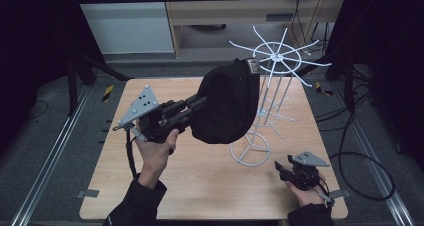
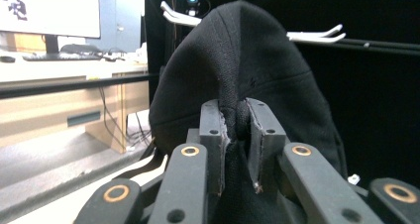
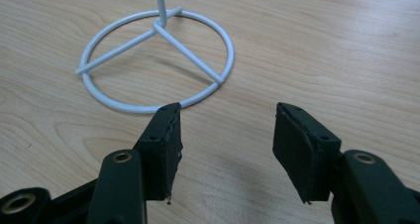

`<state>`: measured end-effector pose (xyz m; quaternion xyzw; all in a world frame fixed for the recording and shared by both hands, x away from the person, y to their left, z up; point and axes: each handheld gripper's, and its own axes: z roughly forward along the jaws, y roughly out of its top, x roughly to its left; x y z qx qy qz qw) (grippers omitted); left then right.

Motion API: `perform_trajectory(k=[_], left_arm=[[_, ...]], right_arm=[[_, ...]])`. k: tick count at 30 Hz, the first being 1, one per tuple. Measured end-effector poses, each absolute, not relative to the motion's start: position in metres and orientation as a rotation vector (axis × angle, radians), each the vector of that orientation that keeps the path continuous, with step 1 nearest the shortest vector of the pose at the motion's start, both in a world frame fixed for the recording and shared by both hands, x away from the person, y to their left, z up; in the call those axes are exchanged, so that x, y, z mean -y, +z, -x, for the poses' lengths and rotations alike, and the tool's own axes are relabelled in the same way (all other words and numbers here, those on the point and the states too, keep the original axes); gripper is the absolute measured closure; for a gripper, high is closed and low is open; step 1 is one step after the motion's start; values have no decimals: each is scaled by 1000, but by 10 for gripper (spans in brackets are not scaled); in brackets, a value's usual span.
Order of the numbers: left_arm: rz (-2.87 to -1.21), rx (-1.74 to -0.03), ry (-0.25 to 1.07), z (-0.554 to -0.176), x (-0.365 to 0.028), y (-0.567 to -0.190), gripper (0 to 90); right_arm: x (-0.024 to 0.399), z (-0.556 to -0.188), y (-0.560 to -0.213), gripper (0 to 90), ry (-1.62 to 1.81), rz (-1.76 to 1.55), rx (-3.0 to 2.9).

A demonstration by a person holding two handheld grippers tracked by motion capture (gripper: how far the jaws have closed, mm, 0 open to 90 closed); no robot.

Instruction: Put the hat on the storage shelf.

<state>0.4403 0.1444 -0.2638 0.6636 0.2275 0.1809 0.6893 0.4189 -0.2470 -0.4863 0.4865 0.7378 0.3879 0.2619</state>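
Nearest the person, the right gripper [image 1: 292, 172] rests low on the table [image 1: 200, 186], jaws apart around nothing, just short of the rack's ring base [image 3: 158, 60]. Farther off, the left gripper [image 1: 192, 106] is clamped on a fold of one black cap [image 1: 225, 106], held in the air against the single white wire rack [image 1: 272, 61], hiding part of it.

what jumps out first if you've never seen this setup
The black cap, pinched by its fabric in the left tool and held up over the middle of the wooden table. Right beside it stands a white wire rack with spoke-like arms. The right tool rests open, low near the rack's ring base.
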Motion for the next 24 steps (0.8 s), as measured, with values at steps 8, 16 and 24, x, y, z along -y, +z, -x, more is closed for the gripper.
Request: perform_trajectory(k=[8,16,24], left_arm=[[-1535,-536,409,-448,-139,-276,777],[-1591,-548,416,-453,-123,-284,761],[-1624,-565,419,-456,-116,-291,699]], right_arm=[[247,-419,-487,440,1052,-1313,-1999],[246,-419,-487,434,1051,-1313,-2000],[246,-419,-487,431,1051,-1314,-1998]])
